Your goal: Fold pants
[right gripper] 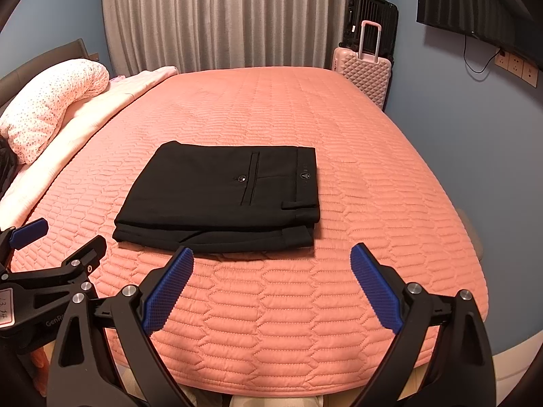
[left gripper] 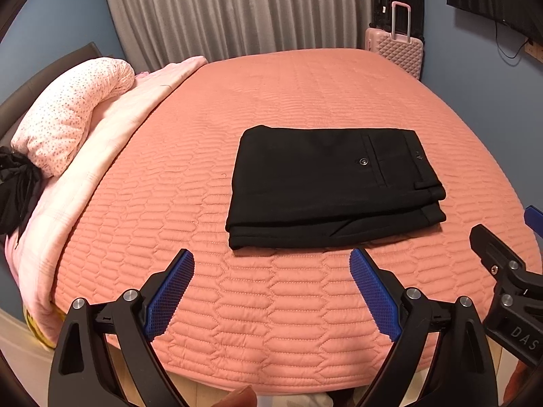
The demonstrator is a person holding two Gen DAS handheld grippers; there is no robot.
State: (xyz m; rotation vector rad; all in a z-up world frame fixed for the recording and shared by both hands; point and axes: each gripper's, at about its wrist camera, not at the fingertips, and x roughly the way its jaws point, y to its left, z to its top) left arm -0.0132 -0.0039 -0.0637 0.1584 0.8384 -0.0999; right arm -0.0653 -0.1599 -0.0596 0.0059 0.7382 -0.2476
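Observation:
Black pants [left gripper: 325, 183] lie folded into a flat rectangular stack on the salmon quilted bed cover [left gripper: 271, 95], back pocket and button facing up; they also show in the right wrist view [right gripper: 220, 196]. My left gripper [left gripper: 271, 264] is open and empty, hovering over the bed's near edge just short of the pants. My right gripper [right gripper: 271, 261] is open and empty, also just in front of the stack. Each gripper shows at the edge of the other's view: the right gripper [left gripper: 509, 254] and the left gripper [right gripper: 51, 244].
A dotted pink pillow [left gripper: 71, 115] and a pale pink folded blanket [left gripper: 112, 142] lie along the bed's left side. A pink suitcase [left gripper: 397, 47] and a black suitcase [left gripper: 397, 0] stand behind the bed by the grey curtain [left gripper: 237, 10]. A TV [right gripper: 475, 3] hangs on the right wall.

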